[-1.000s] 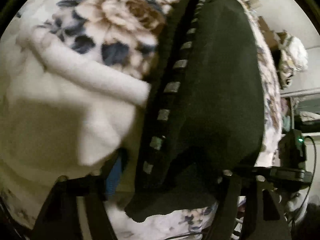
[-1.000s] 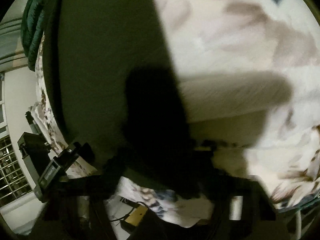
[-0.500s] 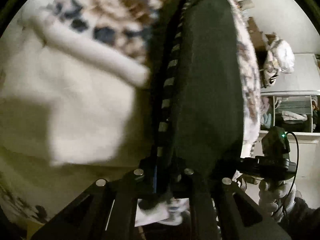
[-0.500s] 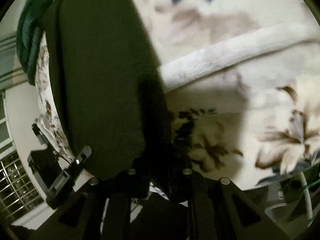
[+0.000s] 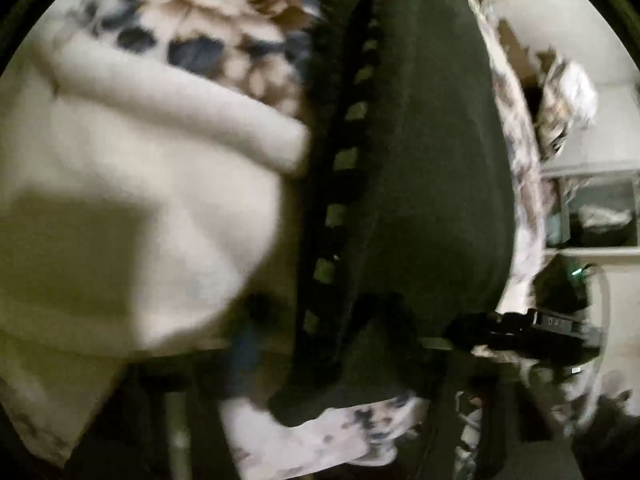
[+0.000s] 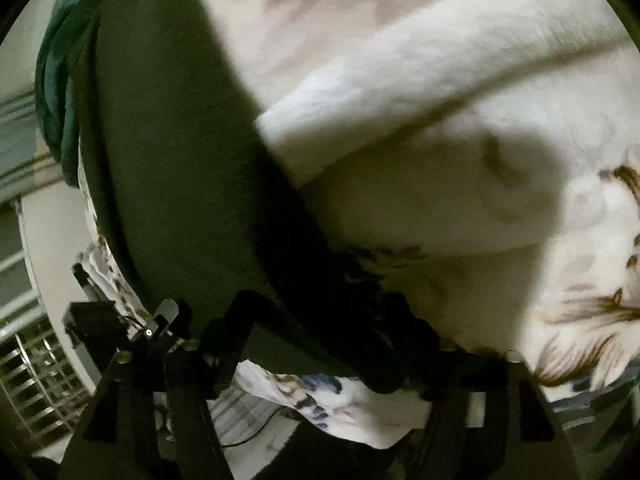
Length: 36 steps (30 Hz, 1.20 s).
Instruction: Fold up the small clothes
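A dark green garment (image 5: 420, 168) with a row of pale marks along one edge lies flat on a white floral blanket (image 5: 120, 184). Its near corner rests between the wide-spread fingers of my left gripper (image 5: 320, 364), which is open. In the right wrist view the same dark garment (image 6: 168, 152) runs up the left side, and its near edge lies between the spread fingers of my right gripper (image 6: 324, 344), also open. Both views are blurred.
The blanket (image 6: 440, 80) has a thick rolled fold beside the garment. A teal cloth (image 6: 56, 80) lies at the far end. The bed edge is just below both grippers. Shelves (image 5: 592, 212) stand at the right, a window grille (image 6: 28, 372) at the left.
Half a second ago both grippers were shut on the garment's near edge. Both have now opened wide and the garment's edge lies loose on the blanket.
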Each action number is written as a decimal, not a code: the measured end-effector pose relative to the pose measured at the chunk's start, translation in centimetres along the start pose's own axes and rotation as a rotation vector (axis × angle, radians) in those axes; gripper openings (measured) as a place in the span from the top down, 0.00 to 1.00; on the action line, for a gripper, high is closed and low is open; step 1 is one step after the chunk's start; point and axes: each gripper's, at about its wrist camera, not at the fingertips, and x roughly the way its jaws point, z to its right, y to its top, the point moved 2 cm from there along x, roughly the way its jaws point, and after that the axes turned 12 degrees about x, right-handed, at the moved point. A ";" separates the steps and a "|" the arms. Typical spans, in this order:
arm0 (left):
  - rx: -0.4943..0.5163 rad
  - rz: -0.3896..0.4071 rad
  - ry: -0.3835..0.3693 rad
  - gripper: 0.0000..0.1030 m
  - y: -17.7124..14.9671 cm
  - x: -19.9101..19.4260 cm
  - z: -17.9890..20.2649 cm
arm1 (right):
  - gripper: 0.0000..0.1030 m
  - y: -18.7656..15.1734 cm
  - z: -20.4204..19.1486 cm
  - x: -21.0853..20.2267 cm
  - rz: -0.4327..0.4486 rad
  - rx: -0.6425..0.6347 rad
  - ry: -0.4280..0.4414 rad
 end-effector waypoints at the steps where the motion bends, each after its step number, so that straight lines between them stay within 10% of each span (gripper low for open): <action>1: -0.004 -0.011 -0.020 0.94 0.0 -0.1 -0.1 | 0.89 -0.2 0.2 0.0 -0.020 0.010 0.021; 13: -0.121 0.090 -0.253 0.95 6.0 -10.9 3.2 | 0.91 -2.2 -8.5 -9.7 -0.026 0.004 0.313; 22: -0.119 0.320 -0.287 0.95 23.4 -11.9 3.5 | 0.91 12.1 -18.4 -19.2 0.149 -0.036 0.540; 31: -0.199 0.350 -0.211 0.92 39.5 -4.9 -1.2 | 0.91 30.9 -29.2 -15.9 0.105 0.045 0.535; 36: -0.274 0.349 -0.259 0.60 43.8 -3.0 -3.5 | 0.79 37.5 -31.2 -14.7 0.107 0.100 0.538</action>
